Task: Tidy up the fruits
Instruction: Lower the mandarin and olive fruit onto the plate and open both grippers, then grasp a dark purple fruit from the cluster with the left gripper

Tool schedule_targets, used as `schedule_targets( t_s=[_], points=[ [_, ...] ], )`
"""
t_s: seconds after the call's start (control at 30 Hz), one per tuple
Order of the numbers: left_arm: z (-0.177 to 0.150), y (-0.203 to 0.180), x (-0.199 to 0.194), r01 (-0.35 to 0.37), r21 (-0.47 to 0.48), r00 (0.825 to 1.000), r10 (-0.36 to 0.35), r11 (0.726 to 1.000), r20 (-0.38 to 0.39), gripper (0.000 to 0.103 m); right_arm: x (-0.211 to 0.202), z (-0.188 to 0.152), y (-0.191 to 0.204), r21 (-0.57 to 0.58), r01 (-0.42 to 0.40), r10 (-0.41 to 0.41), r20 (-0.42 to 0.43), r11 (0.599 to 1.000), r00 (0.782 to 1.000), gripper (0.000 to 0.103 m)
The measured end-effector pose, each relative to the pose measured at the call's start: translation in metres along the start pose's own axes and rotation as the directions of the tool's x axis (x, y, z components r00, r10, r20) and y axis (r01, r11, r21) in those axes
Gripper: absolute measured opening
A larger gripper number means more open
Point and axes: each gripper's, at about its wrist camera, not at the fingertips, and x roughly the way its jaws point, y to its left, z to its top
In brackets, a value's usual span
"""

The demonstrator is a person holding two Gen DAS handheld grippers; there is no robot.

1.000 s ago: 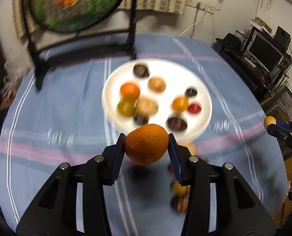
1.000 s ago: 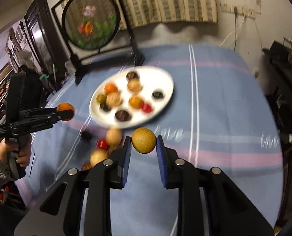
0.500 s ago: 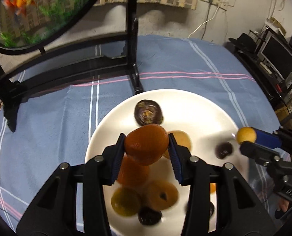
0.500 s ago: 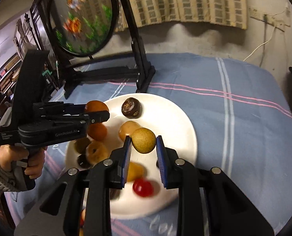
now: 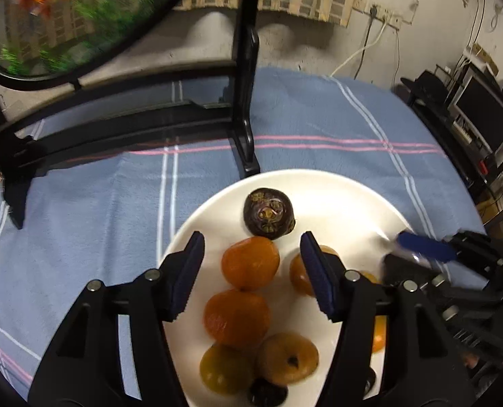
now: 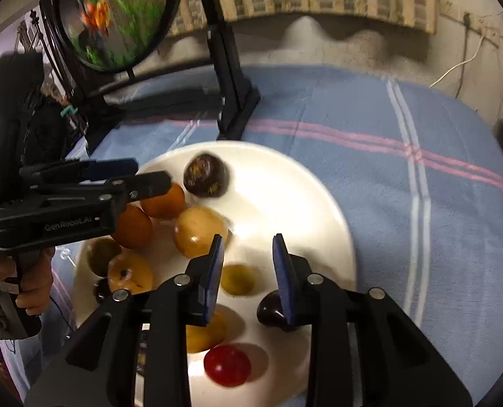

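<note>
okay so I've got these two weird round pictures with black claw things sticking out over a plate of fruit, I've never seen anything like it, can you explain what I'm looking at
Those claws are two hand-held grippers, one in each of a person's hands; there is no robot arm. Each carries a wide-angle camera looking along its two fingers, hence the round, bent pictures.

One picture is from the left gripper, the other from the right gripper. Each also shows in the other's view, at the side.

Below them a white plate sits on a blue striped cloth. On it lie small fruits: oranges, a dark purple fruit, a yellowish-green fruit, a red one.

Both grippers stand open and hold nothing. Behind is a black stand with a round fish picture.
</note>
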Motion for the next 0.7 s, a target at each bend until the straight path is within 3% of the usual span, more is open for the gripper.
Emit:
schedule_targets(
  t_s=[0.1, 0.17, 0.2, 0.37, 0.5, 0.7],
  points=[
    [-0.012, 0.006, -0.032, -0.011, 0.001, 1.000, 0.011, 1.000, 0.020, 0.064, -0.052, -0.001, 0.004, 0.032, -0.015, 0.011, 0.097, 0.999, 0.995, 0.032],
    [-0.032, 0.011, -0.054, -0.035, 0.011, 0.999, 0.035, 0.999, 0.020, 0.065, -0.081, -0.010, 0.009, 0.058, -0.018, 0.010, 0.137, 0.998, 0.990, 0.057],
    [-0.043, 0.012, -0.062, -0.048, 0.016, 0.999, 0.048, 0.999, 0.015, 0.065, -0.095, -0.019, 0.013, 0.063, -0.012, 0.002, 0.162, 0.998, 0.987, 0.065],
    [-0.109, 0.024, -0.082, -0.071, -0.024, 0.995, 0.069, 0.997, -0.070, 0.066, -0.134, -0.070, 0.036, 0.085, -0.002, -0.011, 0.146, 0.996, 0.989, 0.065],
    [-0.150, 0.025, -0.087, -0.079, -0.056, 0.991, 0.072, 0.995, -0.117, 0.066, -0.153, -0.120, 0.051, 0.110, 0.003, -0.011, 0.074, 0.994, 0.997, 0.065],
    [-0.186, 0.011, -0.101, -0.073, -0.072, 0.990, 0.063, 0.995, -0.128, 0.066, -0.169, -0.179, 0.061, 0.142, 0.040, -0.037, -0.026, 0.989, 0.999, 0.065]
  ],
)
